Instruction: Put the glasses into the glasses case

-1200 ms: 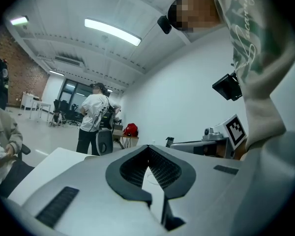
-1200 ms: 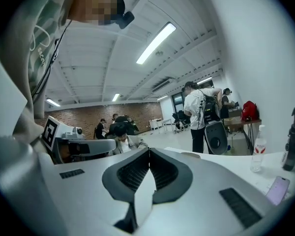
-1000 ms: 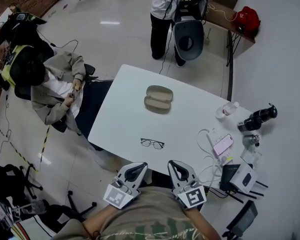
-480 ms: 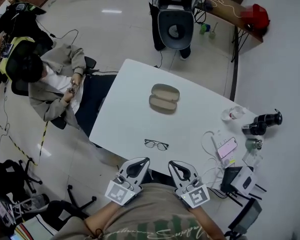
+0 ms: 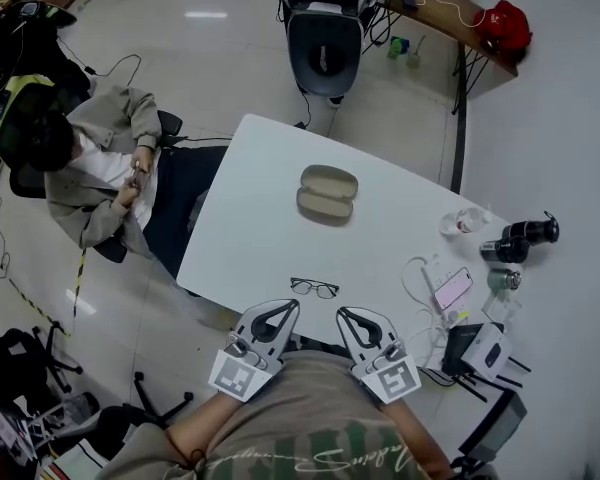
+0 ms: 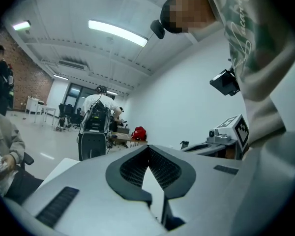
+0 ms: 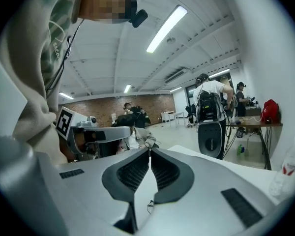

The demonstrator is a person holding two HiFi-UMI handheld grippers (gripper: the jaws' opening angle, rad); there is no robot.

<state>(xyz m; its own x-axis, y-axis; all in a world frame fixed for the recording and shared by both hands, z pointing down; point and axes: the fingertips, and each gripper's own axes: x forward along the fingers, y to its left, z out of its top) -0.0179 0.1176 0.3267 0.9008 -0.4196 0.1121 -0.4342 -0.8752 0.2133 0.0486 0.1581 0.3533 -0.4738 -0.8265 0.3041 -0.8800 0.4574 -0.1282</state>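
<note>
- My left hand-held gripper [image 5: 283, 311] and right hand-held gripper [image 5: 346, 315]: jaws closed, empty, poised over the table [image 5: 242, 230] near edge.
- Glasses [image 5: 314, 288] by that edge; glasses case [image 5: 326, 194] mid-table, well apart.
- Nothing done yet: pick-up and placement remain.

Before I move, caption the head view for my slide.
Left gripper and right gripper, shut, face glasses on white table; glasses case beyond.

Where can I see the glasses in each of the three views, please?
Head view: glasses on the white table, near its close edge.
Left gripper view: not in it.
Right gripper view: probably the glasses, tiny, low in the gap between the jaws.
Shared landmark: the red bag, in all three views.
</note>
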